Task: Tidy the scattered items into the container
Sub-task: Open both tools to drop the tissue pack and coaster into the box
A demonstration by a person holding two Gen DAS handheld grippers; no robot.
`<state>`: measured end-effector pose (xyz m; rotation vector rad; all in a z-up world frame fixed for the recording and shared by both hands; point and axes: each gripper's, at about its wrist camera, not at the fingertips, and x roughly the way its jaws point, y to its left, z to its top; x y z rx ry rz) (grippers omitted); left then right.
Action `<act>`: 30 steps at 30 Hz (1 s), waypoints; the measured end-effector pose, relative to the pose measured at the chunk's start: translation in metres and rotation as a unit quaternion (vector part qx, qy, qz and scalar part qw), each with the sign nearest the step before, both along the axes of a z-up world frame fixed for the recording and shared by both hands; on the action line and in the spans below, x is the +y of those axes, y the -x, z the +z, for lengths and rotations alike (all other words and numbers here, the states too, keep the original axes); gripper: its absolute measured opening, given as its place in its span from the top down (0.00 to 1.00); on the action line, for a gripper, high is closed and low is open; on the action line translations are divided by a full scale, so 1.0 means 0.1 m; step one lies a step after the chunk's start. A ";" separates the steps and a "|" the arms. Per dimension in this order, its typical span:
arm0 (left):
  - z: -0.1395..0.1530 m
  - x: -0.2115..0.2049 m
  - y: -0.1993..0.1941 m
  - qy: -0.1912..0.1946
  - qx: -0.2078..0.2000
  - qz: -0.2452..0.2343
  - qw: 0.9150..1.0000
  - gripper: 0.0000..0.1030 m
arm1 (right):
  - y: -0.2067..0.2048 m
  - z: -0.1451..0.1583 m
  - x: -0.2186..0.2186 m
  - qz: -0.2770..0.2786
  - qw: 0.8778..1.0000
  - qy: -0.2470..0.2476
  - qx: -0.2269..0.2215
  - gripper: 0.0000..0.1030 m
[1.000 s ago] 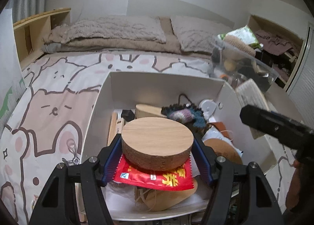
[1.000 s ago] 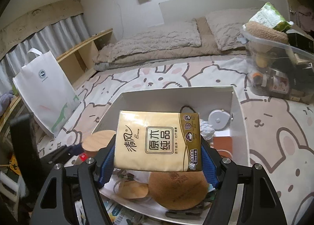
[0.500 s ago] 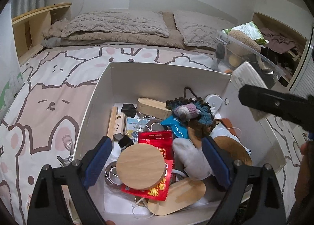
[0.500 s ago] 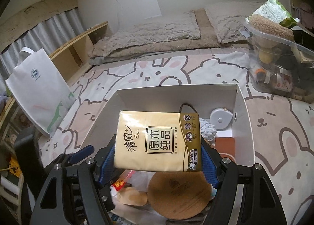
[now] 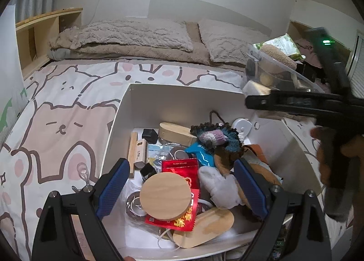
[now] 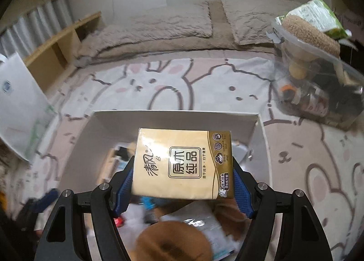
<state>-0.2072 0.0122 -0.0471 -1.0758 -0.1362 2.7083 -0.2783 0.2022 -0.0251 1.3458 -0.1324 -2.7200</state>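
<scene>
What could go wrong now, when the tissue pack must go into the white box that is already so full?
1. The white box is piled high, so the tissue pack, held in the right gripper, may land on the heap and slide out.
2. The round wooden lid lies loose on the red packet; a dropped pack may knock it.
3. The open left gripper hovers over the box and may get in the way.

Left hand-held gripper (image 5: 182, 190) gapes wide and empty; right hand-held gripper (image 6: 183, 186) stands clamped.

Beige pillows (image 5: 136, 36) on bed, white bag (image 6: 16, 104) (perhaps paper) beside.
</scene>
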 end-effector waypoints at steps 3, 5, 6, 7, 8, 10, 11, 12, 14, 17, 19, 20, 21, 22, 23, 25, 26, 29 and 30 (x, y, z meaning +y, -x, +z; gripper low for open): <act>0.04 0.01 -0.02 -0.002 0.005 -0.004 1.000 0.09 | 0.12 -0.03 0.05 -0.012 1.000 -0.016 -0.005 0.27; 0.06 0.02 -0.04 -0.003 0.009 -0.006 1.000 0.09 | 0.19 -0.04 0.11 -0.022 1.000 -0.014 -0.007 0.27; 0.07 0.02 -0.04 -0.003 0.010 -0.006 1.000 0.09 | 0.23 -0.04 0.14 -0.028 0.999 -0.012 -0.011 0.27; 0.07 0.02 -0.05 -0.003 0.011 -0.007 1.000 0.09 | 0.26 -0.05 0.15 -0.032 0.999 -0.011 -0.012 0.27; 0.08 0.02 -0.05 -0.004 0.012 -0.008 1.000 0.09 | 0.29 -0.06 0.18 -0.038 0.999 -0.008 -0.014 0.27; 0.09 0.02 -0.06 -0.005 0.013 -0.008 1.000 0.09 | 0.33 -0.08 0.20 -0.043 0.999 -0.005 -0.021 0.27; 0.10 0.02 -0.06 -0.006 0.015 -0.008 1.000 0.09 | 0.35 -0.10 0.20 -0.045 0.999 -0.005 -0.027 0.27; 0.10 0.01 -0.06 -0.006 0.015 -0.008 1.000 0.09 | 0.37 -0.12 0.20 -0.048 0.998 -0.005 -0.033 0.27; 0.10 0.01 -0.06 -0.008 0.015 -0.008 1.000 0.09 | 0.40 -0.18 0.20 -0.047 0.998 -0.002 -0.049 0.26; 0.11 0.01 -0.08 -0.009 0.016 -0.009 1.000 0.09 | 0.39 -0.21 0.18 -0.042 0.998 0.004 -0.048 0.07; 0.11 0.02 -0.08 -0.008 0.015 -0.008 1.000 0.09 | 0.36 -0.19 0.16 -0.044 0.998 -0.004 -0.037 0.07; 0.11 0.02 -0.08 -0.008 0.016 -0.009 1.000 0.09 | 0.34 -0.17 0.15 -0.045 0.999 -0.008 -0.030 0.07; 0.11 0.02 -0.08 -0.007 0.017 -0.011 1.000 0.09 | 0.34 -0.16 0.15 -0.044 0.999 -0.008 -0.026 0.07; 0.11 0.02 -0.09 -0.005 0.017 -0.012 1.000 0.09 | 0.32 -0.16 0.14 -0.043 0.999 -0.006 -0.025 0.07; 0.11 0.03 -0.09 -0.004 0.017 -0.012 1.000 0.09 | 0.32 -0.15 0.14 -0.042 0.999 -0.004 -0.026 0.07; 0.10 0.04 -0.10 -0.003 0.016 -0.013 1.000 0.09 | 0.30 -0.16 0.13 -0.038 0.999 -0.001 -0.028 0.07; 0.10 0.04 -0.10 -0.003 0.016 -0.013 1.000 0.09 | 0.29 -0.16 0.13 -0.036 0.999 0.000 -0.028 0.07; 0.10 0.04 -0.10 -0.003 0.017 -0.012 1.000 0.09 | 0.26 -0.18 0.12 -0.029 0.999 -0.002 -0.031 0.07; 0.10 0.04 -0.10 -0.004 0.017 -0.013 1.000 0.09 | 0.24 -0.19 0.11 -0.028 0.999 -0.004 -0.032 0.07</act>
